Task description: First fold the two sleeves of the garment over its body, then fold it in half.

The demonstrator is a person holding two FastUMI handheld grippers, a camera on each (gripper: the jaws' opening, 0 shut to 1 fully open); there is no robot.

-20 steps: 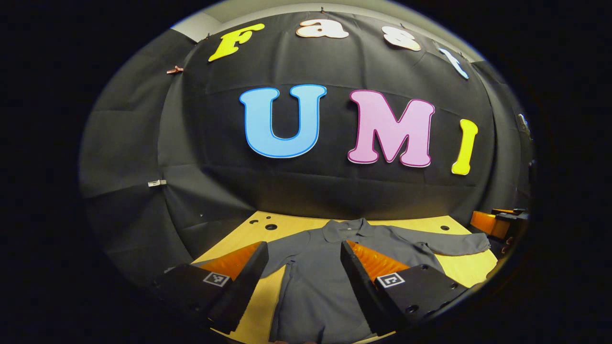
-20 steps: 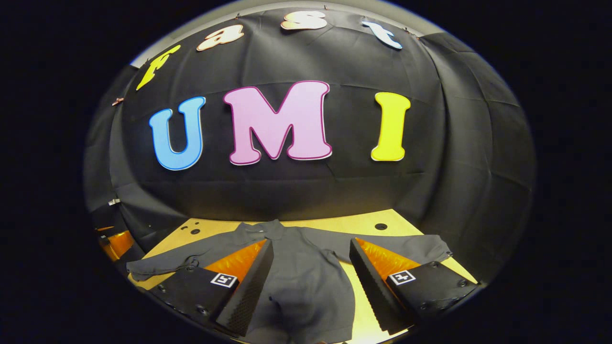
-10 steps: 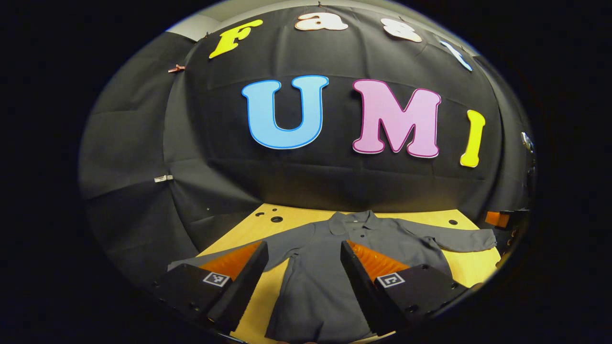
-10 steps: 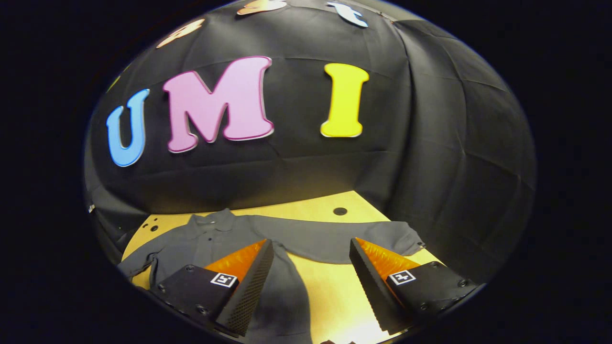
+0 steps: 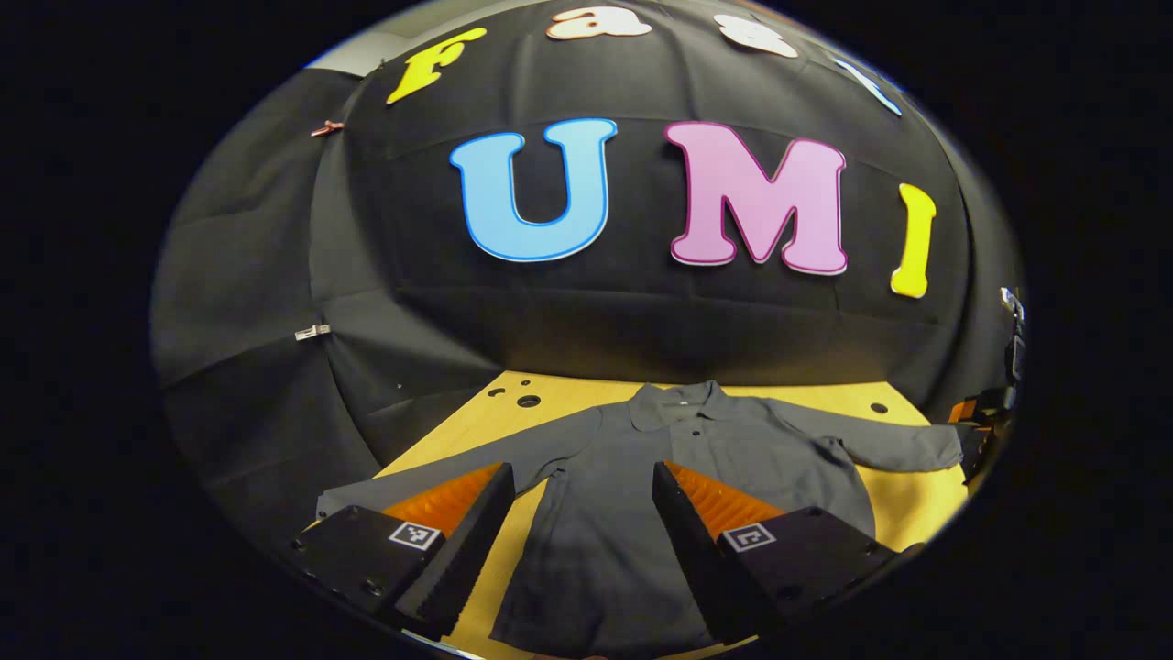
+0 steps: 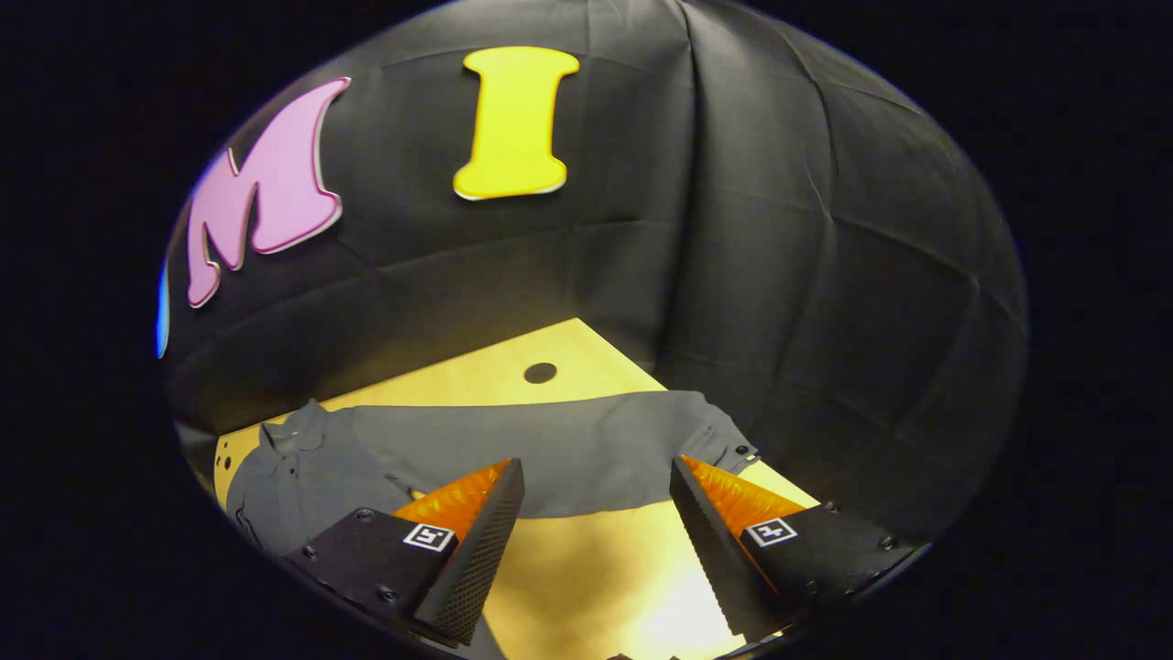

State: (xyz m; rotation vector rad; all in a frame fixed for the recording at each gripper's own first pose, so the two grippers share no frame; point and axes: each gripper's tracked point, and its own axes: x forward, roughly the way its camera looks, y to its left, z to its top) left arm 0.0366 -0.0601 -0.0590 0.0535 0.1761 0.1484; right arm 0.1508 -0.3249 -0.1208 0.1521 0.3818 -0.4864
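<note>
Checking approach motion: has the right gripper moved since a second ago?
Yes. The right gripper has swung right: the wall cloth and the shirt's collar slid left in its view, and its open fingers now frame the shirt's right sleeve.

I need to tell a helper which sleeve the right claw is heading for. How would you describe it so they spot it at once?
On the yellow wooden table against the black cloth wall lies a dark grey collared shirt, spread flat. The sleeve stretches away from the collar toward the table's corner, just ahead of the open right claw. Its buttoned cuff by the table edge sets it apart.
</note>
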